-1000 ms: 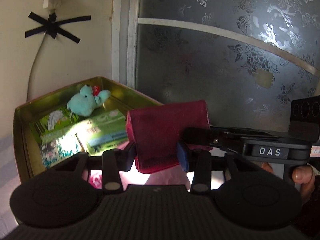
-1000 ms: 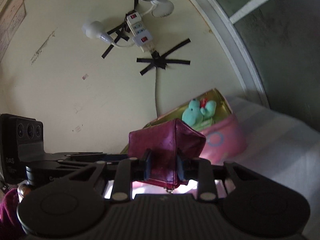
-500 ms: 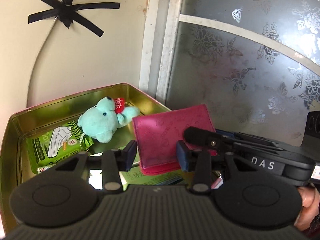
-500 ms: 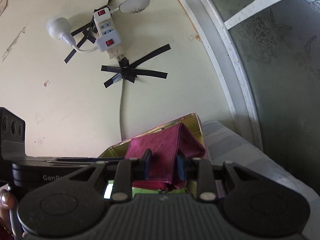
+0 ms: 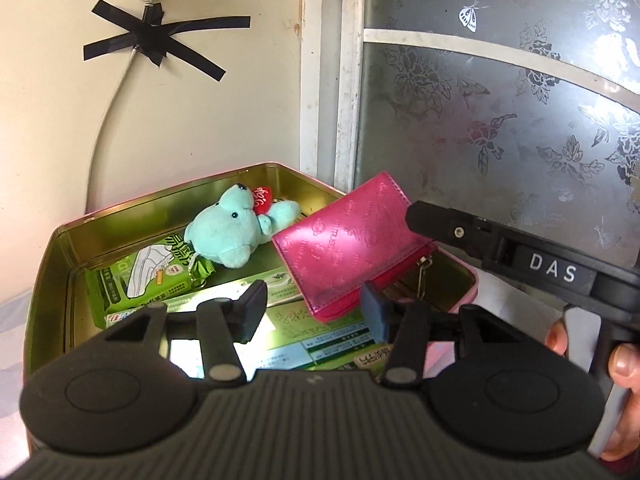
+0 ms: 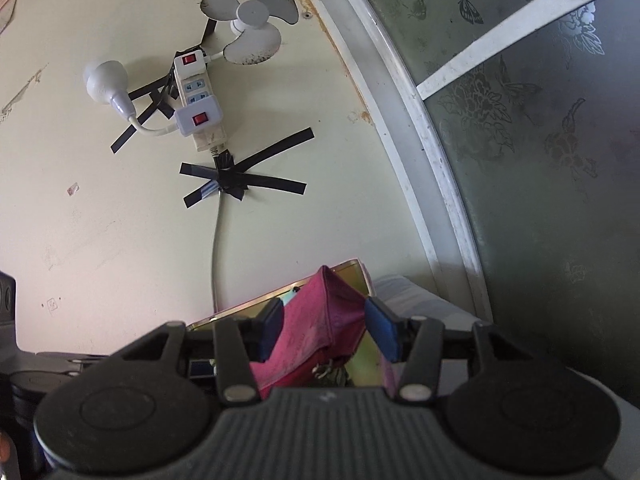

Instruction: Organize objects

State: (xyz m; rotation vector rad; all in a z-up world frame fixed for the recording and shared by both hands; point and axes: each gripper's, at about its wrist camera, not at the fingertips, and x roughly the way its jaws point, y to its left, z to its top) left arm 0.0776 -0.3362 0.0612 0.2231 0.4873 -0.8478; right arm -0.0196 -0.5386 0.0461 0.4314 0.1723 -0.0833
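A pink wallet (image 5: 344,248) leans tilted inside the gold tin (image 5: 172,196), its lower edge on the green packets (image 5: 140,276). Beside it lies a teal plush bear (image 5: 230,236). My left gripper (image 5: 314,312) straddles the wallet's lower edge; its jaws are opening and a gap shows on each side. My right gripper (image 6: 326,330) has the wallet (image 6: 316,320) between its blue pads (image 6: 380,328); its jaws are opening too, and the wallet has fanned out between them. From the left wrist, the right gripper's fingers (image 5: 440,226) sit at the wallet's upper right corner.
The tin stands against a cream wall in a corner beside a patterned glass door (image 5: 500,120). A power strip (image 6: 200,116), a bulb (image 6: 106,84), a small fan (image 6: 252,24) and a taped cord (image 5: 152,44) hang on the wall. A hand (image 5: 624,364) holds the right gripper.
Both grippers carried the wallet forward and down into the tin. Their jaws have spread since half a second ago, and the wallet is no longer squeezed.
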